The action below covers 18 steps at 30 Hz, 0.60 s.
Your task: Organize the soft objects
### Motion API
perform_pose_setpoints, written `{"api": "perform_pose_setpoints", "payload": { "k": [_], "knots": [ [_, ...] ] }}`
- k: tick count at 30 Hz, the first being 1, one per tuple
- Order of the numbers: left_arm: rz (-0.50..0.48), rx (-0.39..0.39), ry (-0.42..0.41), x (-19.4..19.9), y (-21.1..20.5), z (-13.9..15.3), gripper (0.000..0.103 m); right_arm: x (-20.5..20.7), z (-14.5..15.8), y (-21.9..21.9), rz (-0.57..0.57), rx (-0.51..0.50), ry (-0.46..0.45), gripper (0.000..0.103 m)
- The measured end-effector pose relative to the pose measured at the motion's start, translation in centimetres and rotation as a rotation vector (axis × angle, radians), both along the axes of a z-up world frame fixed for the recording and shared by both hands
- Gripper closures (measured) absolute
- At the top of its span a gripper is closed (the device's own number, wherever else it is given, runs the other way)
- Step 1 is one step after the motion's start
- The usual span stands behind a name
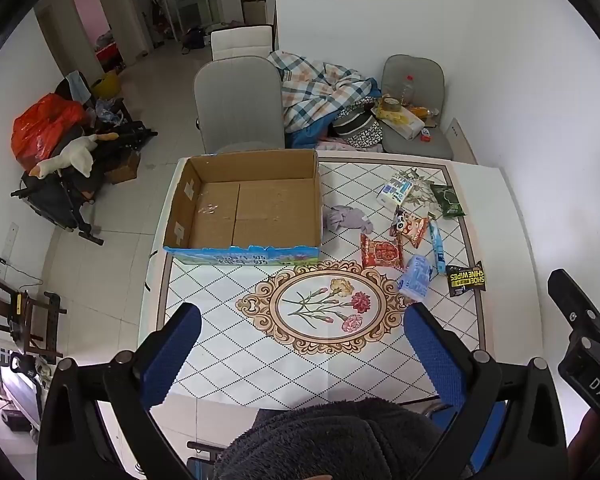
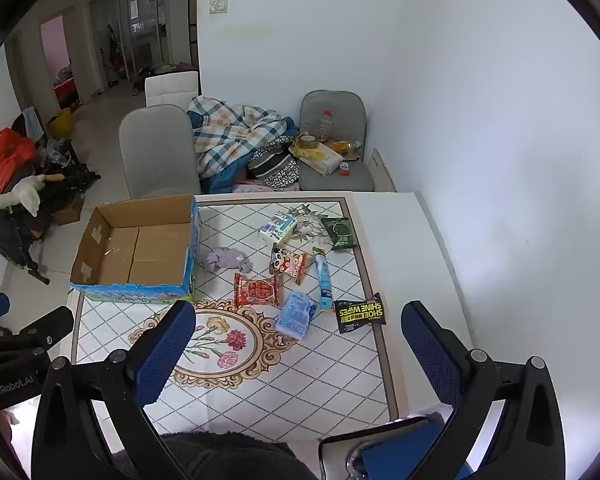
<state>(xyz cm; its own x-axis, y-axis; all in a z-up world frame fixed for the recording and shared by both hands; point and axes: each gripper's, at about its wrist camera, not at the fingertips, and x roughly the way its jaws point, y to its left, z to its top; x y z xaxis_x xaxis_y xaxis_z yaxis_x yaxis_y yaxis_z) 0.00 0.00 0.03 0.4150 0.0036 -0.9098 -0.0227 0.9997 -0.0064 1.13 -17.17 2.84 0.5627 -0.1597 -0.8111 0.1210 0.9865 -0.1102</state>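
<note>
2 hand-held grippers, left hand-held gripper (image 1: 302,354) and right hand-held gripper (image 2: 298,354), hover released; packets (image 2: 257,290) cluster toward the desk's (image 2: 284,392) right edge, beside the empty box (image 2: 136,250). Slippery wrappers could squirt free, or nudge off that edge.

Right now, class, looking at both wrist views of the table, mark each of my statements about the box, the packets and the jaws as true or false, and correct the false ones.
1. The cardboard box has packets in it. False: it holds none; they all lie on the table.
2. The crumpled grey cloth lies beside the box. True.
3. The black shoe wipes packet is stacked on the red snack packet. False: they lie apart, with the light blue tissue pack between them.
4. The left gripper has its jaws shut on a packet. False: they stand wide open with nothing between them.
5. The right gripper is open and holds nothing. True.
</note>
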Motion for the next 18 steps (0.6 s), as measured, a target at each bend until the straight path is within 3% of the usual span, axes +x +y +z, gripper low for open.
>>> {"api": "perform_pose_setpoints", "payload": {
  "k": [18],
  "knots": [
    [-0.007,0.010,-0.013,0.4,-0.1,0.4,0.000,0.2,-0.4,0.5,-0.006,-0.016,0.002,0.000]
  ]
}}
